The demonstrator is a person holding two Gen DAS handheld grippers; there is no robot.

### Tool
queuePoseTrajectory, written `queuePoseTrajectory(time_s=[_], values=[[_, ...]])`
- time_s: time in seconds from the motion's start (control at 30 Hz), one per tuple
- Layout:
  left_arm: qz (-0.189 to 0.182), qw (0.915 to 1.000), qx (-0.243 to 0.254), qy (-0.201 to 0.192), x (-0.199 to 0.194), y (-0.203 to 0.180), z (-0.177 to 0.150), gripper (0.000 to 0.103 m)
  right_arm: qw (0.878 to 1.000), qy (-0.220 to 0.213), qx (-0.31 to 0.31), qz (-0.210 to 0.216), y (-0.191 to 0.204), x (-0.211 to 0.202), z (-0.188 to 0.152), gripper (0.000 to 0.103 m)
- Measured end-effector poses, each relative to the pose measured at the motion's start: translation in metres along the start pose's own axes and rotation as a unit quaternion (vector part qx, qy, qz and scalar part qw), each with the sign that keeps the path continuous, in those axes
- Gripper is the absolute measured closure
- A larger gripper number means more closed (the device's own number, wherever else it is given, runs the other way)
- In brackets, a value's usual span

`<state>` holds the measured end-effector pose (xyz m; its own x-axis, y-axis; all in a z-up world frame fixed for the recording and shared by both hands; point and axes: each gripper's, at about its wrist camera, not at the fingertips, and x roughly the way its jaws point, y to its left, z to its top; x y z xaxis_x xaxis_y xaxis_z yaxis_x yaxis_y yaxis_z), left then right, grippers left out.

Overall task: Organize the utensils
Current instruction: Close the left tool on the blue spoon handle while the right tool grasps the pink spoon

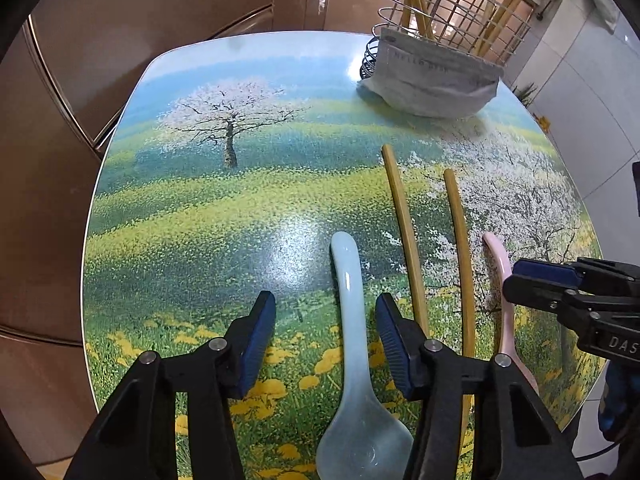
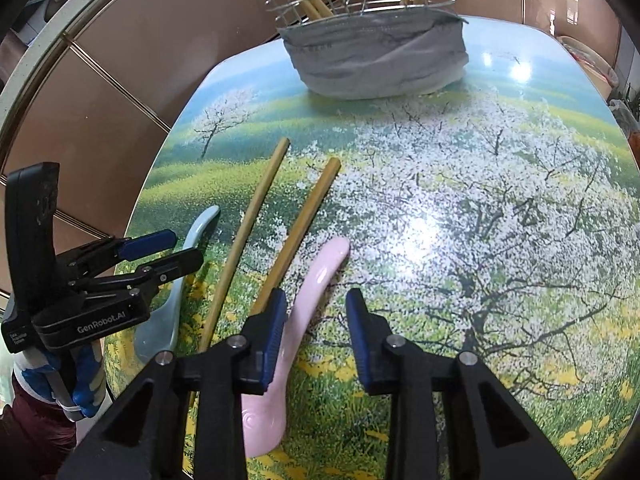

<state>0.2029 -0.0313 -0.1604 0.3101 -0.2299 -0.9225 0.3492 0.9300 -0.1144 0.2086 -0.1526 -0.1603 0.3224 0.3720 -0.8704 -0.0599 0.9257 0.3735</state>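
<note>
On the table (image 1: 192,216), near its front edge, four utensils lie side by side with handles pointing toward the far edge. Leftmost is the pale blue spoon (image 1: 354,360); the left gripper (image 1: 326,320) hangs over it with its jaws partly open, the handle running up between them, nearer the right pad, and neither pad pressing on it. Next come two chopsticks (image 1: 404,232), lying just apart from each other, between the spoons. Then the pink spoon (image 2: 296,320); the right gripper (image 2: 316,316) has its jaws narrowly open around the handle, which lies right against the left pad, with a clear gap to the right one. At the far edge stands a wire basket (image 1: 452,4) holding more chopsticks, a grey cloth (image 1: 436,76) wrapped around its base.
</note>
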Motion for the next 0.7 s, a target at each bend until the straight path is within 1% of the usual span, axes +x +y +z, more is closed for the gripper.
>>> queuePoseTrajectory(time_s=[0.13, 0.23, 0.3, 0.4, 0.47, 0.53, 0.6, 0.67, 0.7], values=[[0.004, 0.9999, 0.013, 0.003, 0.003, -0.006, 0.003, 0.056, 1.0, 0.008, -0.001, -0.001, 0.003, 0.01, 0.007, 0.079], [0.013, 0.9996, 0.026, 0.005, 0.004, -0.011, 0.003, 0.059, 1.0, 0.013, -0.007, -0.005, 0.007, 0.016, 0.011, 0.085], [0.021, 0.999, 0.039, 0.005, 0.005, -0.014, 0.002, 0.061, 1.0, 0.017, -0.012, -0.007, 0.009, 0.02, 0.013, 0.085], [0.028, 0.9981, 0.055, 0.003, 0.005, -0.017, 0.0, 0.069, 1.0, 0.021, -0.015, -0.004, 0.009, 0.021, 0.014, 0.087], [0.032, 0.9976, 0.061, 0.001, 0.004, -0.016, -0.001, 0.079, 1.0, 0.023, -0.017, -0.003, 0.007, 0.021, 0.013, 0.089], [0.027, 0.9978, 0.061, 0.004, 0.003, -0.013, -0.002, 0.082, 1.0, 0.025, -0.018, 0.0, 0.007, 0.019, 0.011, 0.091], [0.027, 0.9976, 0.064, 0.004, 0.002, -0.009, -0.003, 0.086, 0.999, 0.027, -0.016, 0.007, 0.0, 0.015, 0.006, 0.093], [0.021, 0.9975, 0.067, 0.005, 0.001, -0.007, -0.003, 0.092, 0.999, 0.027, -0.017, 0.011, -0.003, 0.013, 0.004, 0.095], [0.019, 0.9976, 0.067, 0.005, 0.001, -0.004, -0.004, 0.092, 0.999, 0.026, -0.016, 0.013, -0.004, 0.012, 0.003, 0.095]])
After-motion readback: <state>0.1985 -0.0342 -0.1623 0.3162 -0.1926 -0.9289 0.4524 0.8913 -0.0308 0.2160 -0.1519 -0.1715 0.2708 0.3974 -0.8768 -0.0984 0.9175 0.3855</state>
